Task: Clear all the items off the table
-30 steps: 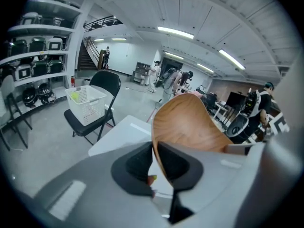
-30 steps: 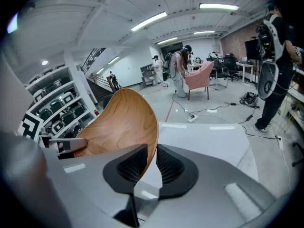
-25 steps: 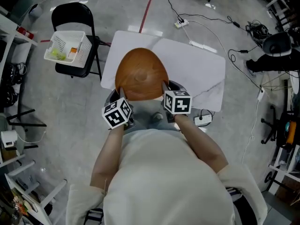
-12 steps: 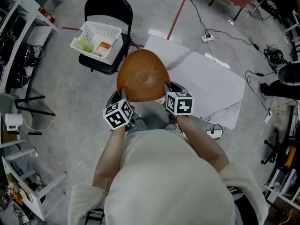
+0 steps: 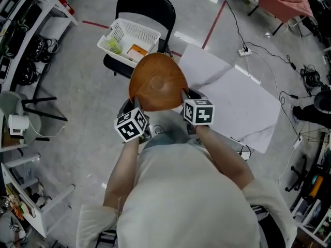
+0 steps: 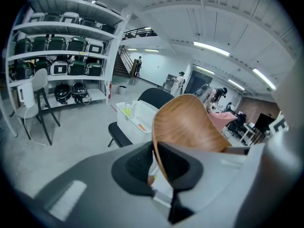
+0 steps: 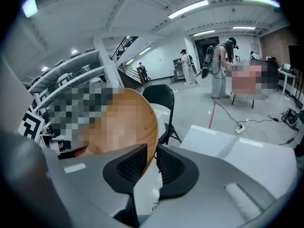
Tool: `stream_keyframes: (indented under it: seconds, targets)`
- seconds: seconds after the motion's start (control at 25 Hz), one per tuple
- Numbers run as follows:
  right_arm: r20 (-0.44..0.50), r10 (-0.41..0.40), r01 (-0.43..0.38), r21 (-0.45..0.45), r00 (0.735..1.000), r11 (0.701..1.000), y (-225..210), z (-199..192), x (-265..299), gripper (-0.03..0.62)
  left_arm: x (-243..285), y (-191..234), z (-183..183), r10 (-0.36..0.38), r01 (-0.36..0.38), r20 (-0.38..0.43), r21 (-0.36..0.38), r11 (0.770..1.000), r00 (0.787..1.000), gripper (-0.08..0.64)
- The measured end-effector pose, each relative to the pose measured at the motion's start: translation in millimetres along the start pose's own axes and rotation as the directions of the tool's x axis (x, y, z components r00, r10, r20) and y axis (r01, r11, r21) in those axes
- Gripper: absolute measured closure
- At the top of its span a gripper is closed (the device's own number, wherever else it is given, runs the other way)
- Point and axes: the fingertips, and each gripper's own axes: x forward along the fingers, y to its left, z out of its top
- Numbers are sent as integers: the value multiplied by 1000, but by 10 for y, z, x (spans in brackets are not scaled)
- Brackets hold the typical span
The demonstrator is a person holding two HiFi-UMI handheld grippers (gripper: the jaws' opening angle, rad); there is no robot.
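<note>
Wooden and oval, the bowl (image 5: 156,81) is off the table (image 5: 243,102) and in the air over the floor, with its broad face turned up to the head camera. Its long axis runs from 6 to 12 o'clock in the head view, and the narrower end points to 12. The left gripper (image 6: 154,159) has its jaws pinched on the near rim at about 7 o'clock. The right gripper (image 7: 151,161) is clamped on the same rim at about 5 o'clock. Both grips sit at one end and on a thin edge, so I judge that the free far end could sag or the rim could slide out of the pads. The likeliest cause is one hand rolling or pulling away from the other. The white basket (image 5: 129,40) lies at 11 o'clock on the black chair (image 5: 147,6), its near corner hidden by the bowl's far edge. It already holds small items and looks hardly wider than the bowl, so a careless drop might tip it off the seat. The table lies at 3 to 4 o'clock.
</note>
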Motion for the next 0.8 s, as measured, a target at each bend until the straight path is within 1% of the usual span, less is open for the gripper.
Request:
stream_keyframes:
  seconds: [0.32, 0.8]
  targets:
    - [-7, 17, -17, -20, 1000, 1000, 506, 165, 397, 532, 105, 557, 301, 23, -23, 12, -24, 999, 1000, 525]
    - [-12, 47, -48, -45, 999, 998, 941, 397, 766, 531, 246, 1044, 577, 51, -49, 29, -69, 996, 998, 528]
